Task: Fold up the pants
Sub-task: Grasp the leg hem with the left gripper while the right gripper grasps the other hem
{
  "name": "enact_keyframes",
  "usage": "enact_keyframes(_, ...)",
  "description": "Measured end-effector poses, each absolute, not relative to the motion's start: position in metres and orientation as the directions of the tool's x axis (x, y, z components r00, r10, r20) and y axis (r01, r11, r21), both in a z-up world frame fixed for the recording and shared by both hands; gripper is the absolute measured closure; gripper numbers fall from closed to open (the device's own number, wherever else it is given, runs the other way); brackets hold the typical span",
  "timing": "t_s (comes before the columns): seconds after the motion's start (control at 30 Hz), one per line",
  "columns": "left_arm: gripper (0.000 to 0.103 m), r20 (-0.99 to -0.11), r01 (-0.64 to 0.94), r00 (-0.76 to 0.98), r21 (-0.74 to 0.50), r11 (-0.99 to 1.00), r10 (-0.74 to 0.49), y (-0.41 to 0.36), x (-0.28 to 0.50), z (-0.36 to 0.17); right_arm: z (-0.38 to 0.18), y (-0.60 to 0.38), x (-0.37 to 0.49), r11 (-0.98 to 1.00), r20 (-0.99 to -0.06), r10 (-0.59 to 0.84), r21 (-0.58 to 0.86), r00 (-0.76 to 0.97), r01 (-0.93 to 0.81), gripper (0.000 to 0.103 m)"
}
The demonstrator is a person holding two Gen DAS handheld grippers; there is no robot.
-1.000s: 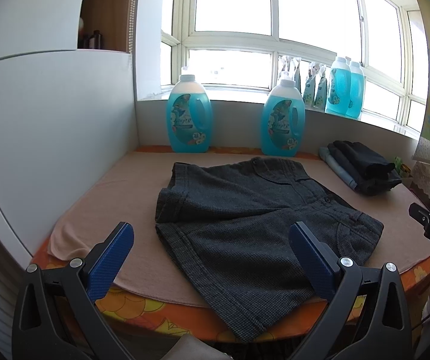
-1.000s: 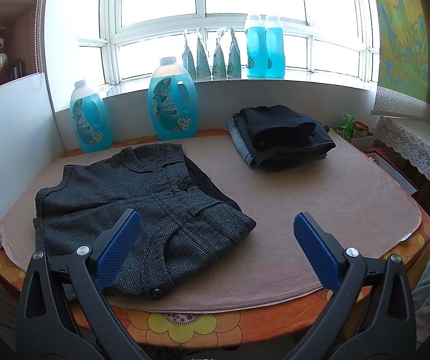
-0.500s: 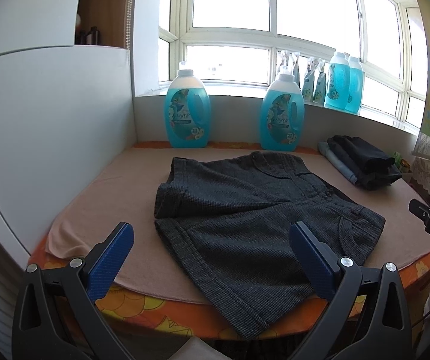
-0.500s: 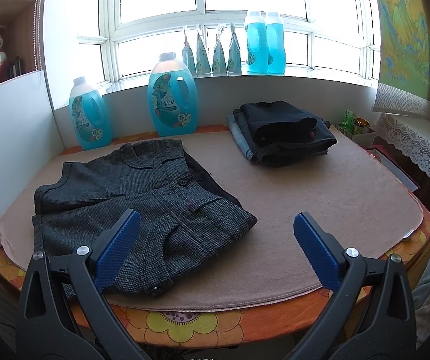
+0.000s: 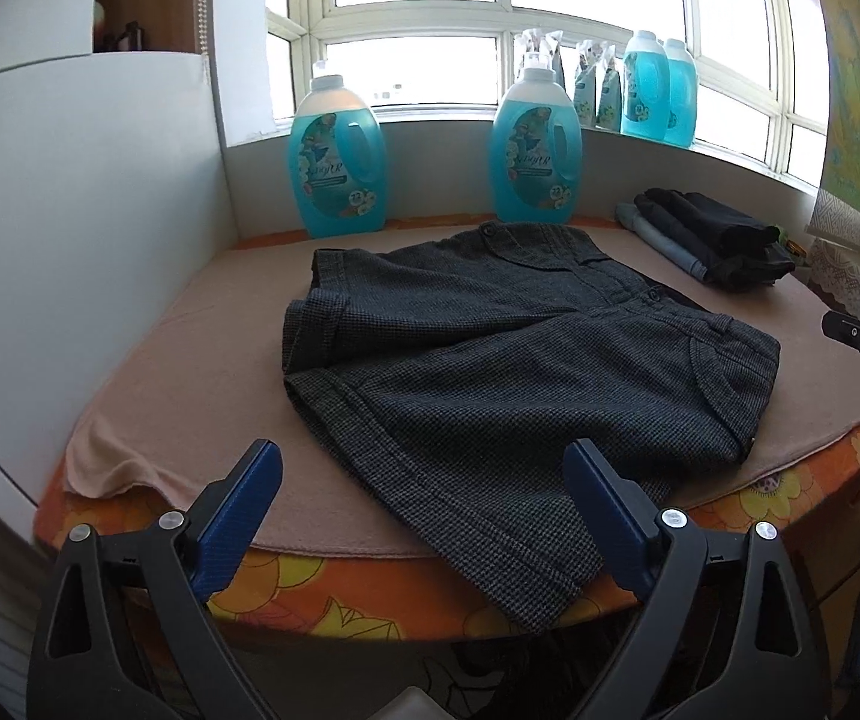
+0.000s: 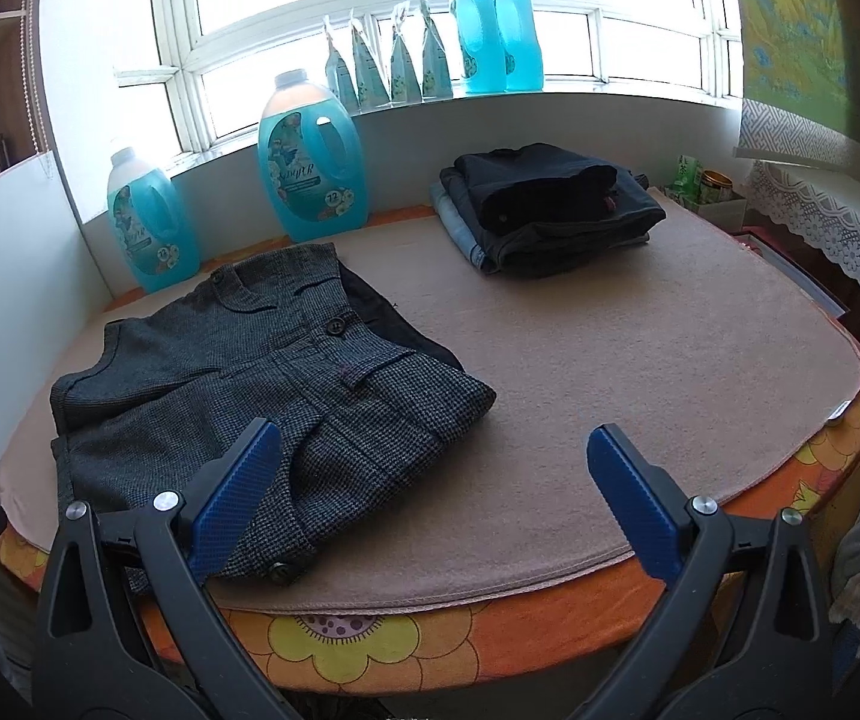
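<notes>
Both tongs hang at the near edge of my counter (image 6: 550, 618), holding nothing. On my left tongs (image 5: 423, 516) the blue pads are closing but wide apart, and the hem of the grey shorts (image 5: 490, 372) shows between them without touching either pad. My right tongs (image 6: 430, 498) gape wide over the tan mat (image 6: 640, 372), their left pad in front of the shorts' waistband corner. Those shorts lie flat on the mat's left half, one leg end drooping over the counter's front edge. Farther right, a stack of folded dark clothes (image 6: 550, 204) sits well apart. Against the back wall stand two blue detergent jugs (image 5: 336, 156), with more bottles (image 6: 496, 30) on the windowsill.
</notes>
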State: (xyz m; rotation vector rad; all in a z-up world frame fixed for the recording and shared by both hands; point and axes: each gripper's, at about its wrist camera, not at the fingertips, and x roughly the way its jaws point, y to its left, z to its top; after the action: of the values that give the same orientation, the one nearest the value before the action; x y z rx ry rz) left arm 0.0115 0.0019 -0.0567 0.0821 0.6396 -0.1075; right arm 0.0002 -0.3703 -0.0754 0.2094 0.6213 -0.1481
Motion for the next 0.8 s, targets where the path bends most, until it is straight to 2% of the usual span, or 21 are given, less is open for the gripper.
enact_keyframes(0.07, 0.022, -0.607, 0.164, 0.79, 0.074, 0.984, -0.086, 0.0, 0.009, -0.059, -0.079, -0.375, 0.003, 0.964, -0.599, -0.044, 0.184, 0.8, 0.191, 0.0)
enact_keyframes(0.13, 0.025, -0.627, 0.217, 0.769, 0.073, 0.973, -0.124, -0.001, 0.007, -0.062, -0.084, -0.378, 0.007, 0.96, -0.609, -0.01, 0.216, 0.793, 0.178, 0.0)
enact_keyframes(0.2, 0.04, -0.654, 0.275, 0.739, 0.074, 0.959, -0.162, -0.005, 0.005, -0.065, -0.088, -0.378, 0.013, 0.96, -0.631, 0.007, 0.223, 0.776, 0.172, 0.0)
enact_keyframes(0.3, 0.05, -0.687, 0.356, 0.698, 0.088, 0.93, -0.202, -0.012, 0.001, -0.071, -0.096, -0.378, 0.023, 0.963, -0.666, 0.017, 0.212, 0.746, 0.167, 0.0)
enact_keyframes(0.43, 0.051, -0.741, 0.466, 0.614, 0.06, 0.883, -0.274, -0.026, -0.002, -0.079, -0.109, -0.381, 0.037, 0.953, -0.71, 0.073, 0.257, 0.701, 0.161, 0.0)
enact_keyframes(0.5, 0.051, -0.754, 0.512, 0.59, 0.075, 0.856, -0.287, -0.037, -0.004, -0.083, -0.116, -0.383, 0.043, 0.945, -0.727, 0.104, 0.285, 0.679, 0.16, 0.003)
enact_keyframes(0.67, 0.051, -0.776, 0.576, 0.579, 0.17, 0.8, -0.251, -0.057, -0.003, -0.097, -0.129, -0.39, 0.056, 0.923, -0.754, 0.151, 0.339, 0.64, 0.182, 0.009)
enact_keyframes(0.8, 0.053, -0.806, 0.62, 0.541, 0.189, 0.762, -0.24, -0.067, 0.002, -0.111, -0.137, -0.393, 0.065, 0.912, -0.768, 0.174, 0.362, 0.617, 0.193, 0.013)
